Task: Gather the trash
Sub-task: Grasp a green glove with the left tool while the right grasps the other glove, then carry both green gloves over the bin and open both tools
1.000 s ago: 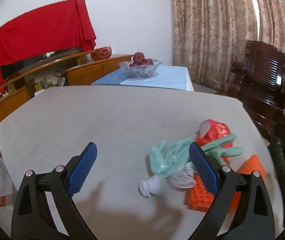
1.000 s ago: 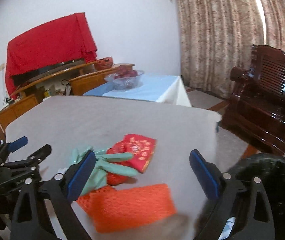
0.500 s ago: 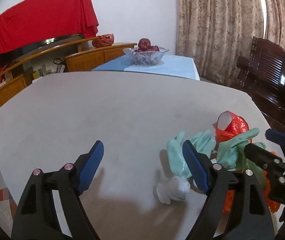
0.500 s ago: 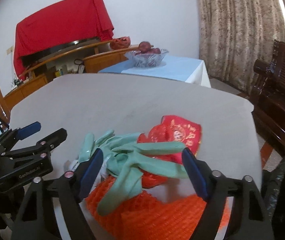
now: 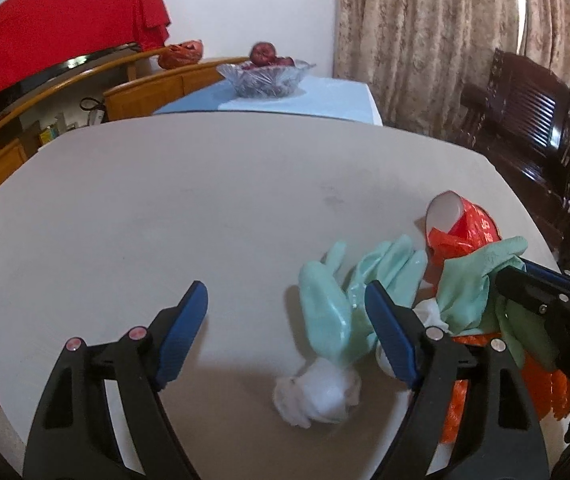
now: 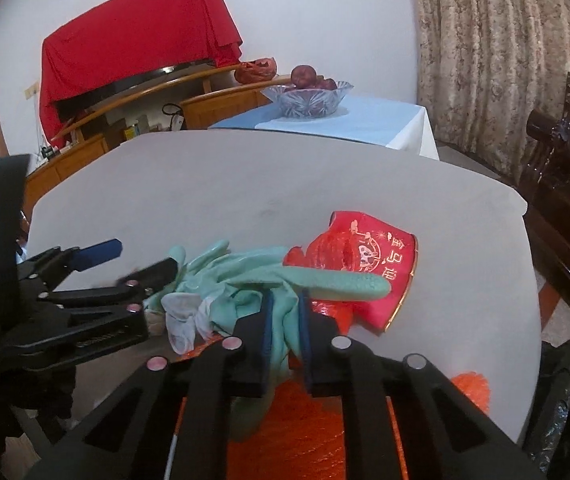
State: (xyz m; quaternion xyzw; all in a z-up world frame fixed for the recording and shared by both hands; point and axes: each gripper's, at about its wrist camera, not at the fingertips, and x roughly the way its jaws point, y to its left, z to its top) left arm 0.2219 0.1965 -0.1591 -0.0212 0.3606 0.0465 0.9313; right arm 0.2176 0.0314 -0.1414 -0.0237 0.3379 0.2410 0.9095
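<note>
Trash, a mint-green rubber glove (image 6: pixel 245 280), lay on the grey desk (image 5: pixel 165 200) beside a red paper packet (image 6: pixel 373 252), clenched by the right claw (image 6: pixel 283 320); the left claw (image 5: pixel 285 312) hung released. Everything remained uncollected.

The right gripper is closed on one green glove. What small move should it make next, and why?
Probably a short lift straight up. The right gripper is shut on the green glove, which lies over the orange mesh and the red cup. Lifting should free it from the pile before carrying it toward the black bag beside the table.
</note>
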